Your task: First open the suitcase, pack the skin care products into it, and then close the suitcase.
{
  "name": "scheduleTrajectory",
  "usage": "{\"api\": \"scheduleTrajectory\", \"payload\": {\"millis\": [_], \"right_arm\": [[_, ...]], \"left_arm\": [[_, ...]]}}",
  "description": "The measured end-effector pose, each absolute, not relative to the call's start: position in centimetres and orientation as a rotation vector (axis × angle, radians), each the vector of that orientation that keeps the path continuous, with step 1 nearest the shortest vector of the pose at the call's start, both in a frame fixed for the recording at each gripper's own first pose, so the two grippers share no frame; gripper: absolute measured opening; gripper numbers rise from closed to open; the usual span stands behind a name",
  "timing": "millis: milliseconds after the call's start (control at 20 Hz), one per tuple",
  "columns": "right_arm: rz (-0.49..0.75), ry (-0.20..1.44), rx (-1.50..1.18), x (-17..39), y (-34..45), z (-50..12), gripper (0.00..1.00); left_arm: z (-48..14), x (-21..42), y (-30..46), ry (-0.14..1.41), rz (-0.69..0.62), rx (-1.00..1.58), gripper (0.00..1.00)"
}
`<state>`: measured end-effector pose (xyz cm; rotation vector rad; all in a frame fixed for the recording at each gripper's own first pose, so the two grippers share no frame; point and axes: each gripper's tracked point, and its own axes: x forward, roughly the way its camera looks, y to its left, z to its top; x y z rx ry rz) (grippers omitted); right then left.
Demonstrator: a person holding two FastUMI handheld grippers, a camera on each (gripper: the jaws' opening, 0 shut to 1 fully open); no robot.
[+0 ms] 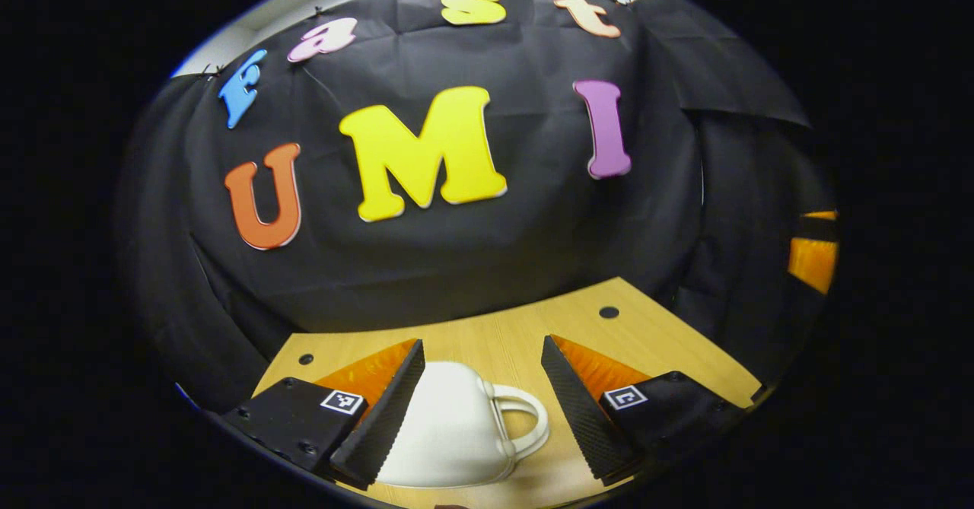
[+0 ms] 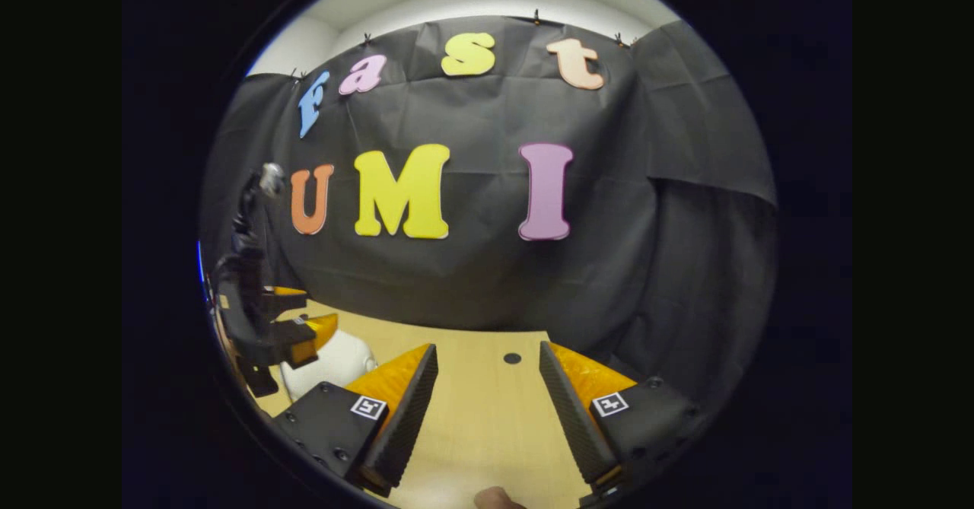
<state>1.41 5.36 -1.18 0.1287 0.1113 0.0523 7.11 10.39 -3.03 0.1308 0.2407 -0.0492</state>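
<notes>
In the left gripper view the left gripper is seen with its fingers spread wide apart, nothing pressed between them. A white suitcase with a looped white handle is lying on the wooden table, in the gap between the two fingers. It sits nearer the left finger, whose ribbed pad overlaps its edge; actual contact cannot be told. The handle side is turned toward the right finger, and bare table is seen between the handle and that finger. The suitcase looks closed, no opening seen. Two small dark holes in the table are seen beyond the fingertips, near the black cloth wall.

In the right gripper view the right gripper is held with its fingers wide apart over bare table; nothing is gripped. A dark hole is seen just beyond and between the fingertips. Off to the left of the left finger, the other gripper is seen farther away, with the white suitcase just under and beside its fingers. At the bottom edge, between the fingers, a small bit of a fingertip-like shape is seen; it cannot be identified for sure.
</notes>
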Motion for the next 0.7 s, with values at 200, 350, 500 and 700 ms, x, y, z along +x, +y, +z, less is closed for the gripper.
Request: {"api": "scheduleTrajectory", "payload": {"millis": [200,350,500,700], "right_arm": [[0.043,0.033,0.133,2.6,9.4,3.0,0.77],[0.067,0.017,0.13,3.1,13.4,4.8,0.79],[0.082,-0.006,0.108,2.8,16.6,6.2,0.79],[0.109,-0.032,0.095,2.1,20.3,7.9,0.78]], "left_arm": [[1.1,4.6,16.8,0.183,0.016,0.04,0.98],[4.2,3.0,21.9,0.105,0.116,0.009,0.99],[5.5,2.0,24.3,0.061,0.112,-0.035,0.99],[6.5,1.1,25.3,0.029,0.086,-0.02,0.99]]}}
